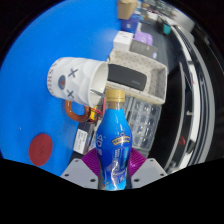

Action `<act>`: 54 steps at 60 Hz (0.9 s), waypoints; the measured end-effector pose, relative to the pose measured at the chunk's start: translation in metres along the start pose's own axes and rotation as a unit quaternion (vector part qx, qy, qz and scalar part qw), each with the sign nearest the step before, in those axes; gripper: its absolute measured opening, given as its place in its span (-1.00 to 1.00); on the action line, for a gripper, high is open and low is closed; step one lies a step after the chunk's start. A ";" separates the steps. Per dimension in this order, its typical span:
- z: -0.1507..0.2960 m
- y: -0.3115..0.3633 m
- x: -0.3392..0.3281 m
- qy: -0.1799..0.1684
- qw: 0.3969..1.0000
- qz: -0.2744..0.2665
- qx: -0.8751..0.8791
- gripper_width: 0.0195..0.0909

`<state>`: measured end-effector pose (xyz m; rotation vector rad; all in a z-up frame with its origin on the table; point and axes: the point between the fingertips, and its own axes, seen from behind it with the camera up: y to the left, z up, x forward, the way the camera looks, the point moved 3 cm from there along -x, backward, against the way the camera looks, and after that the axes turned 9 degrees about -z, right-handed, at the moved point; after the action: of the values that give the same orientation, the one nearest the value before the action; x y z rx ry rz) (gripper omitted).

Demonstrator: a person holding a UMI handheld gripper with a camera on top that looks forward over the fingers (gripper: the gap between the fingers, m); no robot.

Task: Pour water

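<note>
My gripper (114,168) is shut on a blue-labelled water bottle (113,140), both purple pads (92,161) pressing its sides. The bottle stands upright between the fingers and its orange cap (115,96) is still on. Just beyond the cap, a white mug (78,80) with a cartoon face lies tipped on its side on the blue table (50,50). A clear plastic cup (142,116) stands right of the bottle, a little past the fingers.
A black-and-cream box (135,72) sits behind the clear cup. A red round spot (41,150) marks the blue table left of the fingers. Small items (132,12) crowd the far table edge. Dark floor and cables (190,90) lie to the right.
</note>
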<state>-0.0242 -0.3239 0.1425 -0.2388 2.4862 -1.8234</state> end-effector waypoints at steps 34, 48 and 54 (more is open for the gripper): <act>0.004 -0.020 0.000 -0.003 0.999 -0.029 -0.030 -0.63; -0.005 -0.007 -0.014 0.030 0.917 0.063 0.392 -0.63; -0.001 -0.007 -0.020 0.040 0.805 0.096 0.585 -0.59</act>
<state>-0.0038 -0.3214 0.1483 0.1577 0.9232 -2.8100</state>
